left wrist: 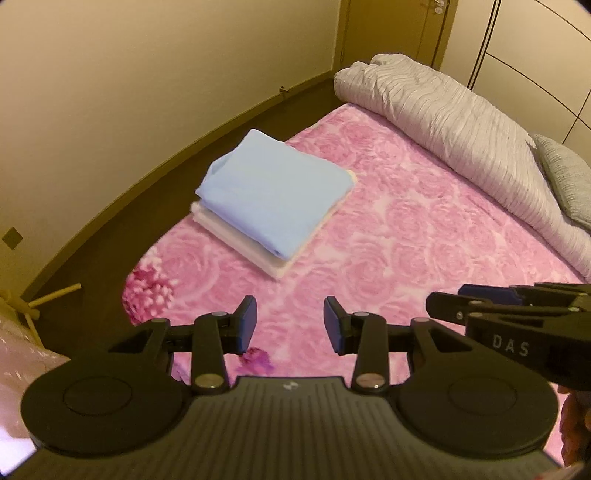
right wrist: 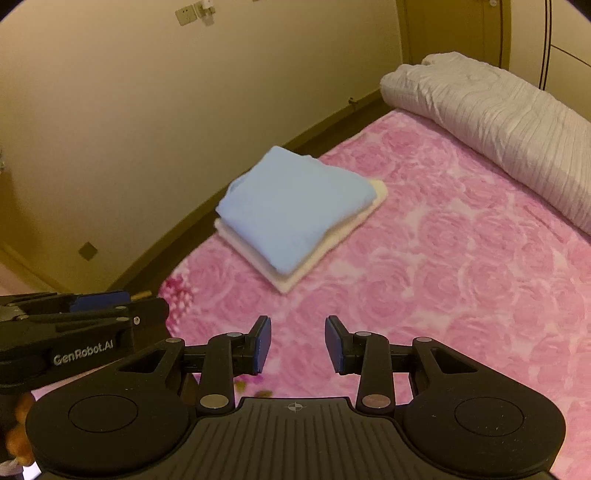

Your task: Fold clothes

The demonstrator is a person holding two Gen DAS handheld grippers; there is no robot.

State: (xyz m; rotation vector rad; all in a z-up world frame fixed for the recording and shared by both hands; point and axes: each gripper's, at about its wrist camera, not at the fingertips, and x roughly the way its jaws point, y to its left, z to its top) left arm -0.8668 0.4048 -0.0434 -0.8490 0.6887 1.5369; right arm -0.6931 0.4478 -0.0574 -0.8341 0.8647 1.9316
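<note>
We hold left gripper (left wrist: 290, 325) and right gripper (right wrist: 297, 344) released, empty, near side of blue folded garment (left wrist: 273, 194). Garment sits atop white folded one (left wrist: 273, 267), near pink blanket (left wrist: 406, 221) corner. Judgement: retreat cleanly, leave stack square.

This is a bedroom in a home. A bed (left wrist: 424, 236) under a pink rose-patterned plush blanket fills the centre and right of both views. A rolled grey ribbed duvet (left wrist: 443, 122) lies along its far side at the upper right, with a grey textured pillow (left wrist: 565, 177) at the right edge. Cream walls with dark skirting, a wooden door (right wrist: 454, 29) and a wall socket (right wrist: 184, 14) at the top enclose it.
</note>
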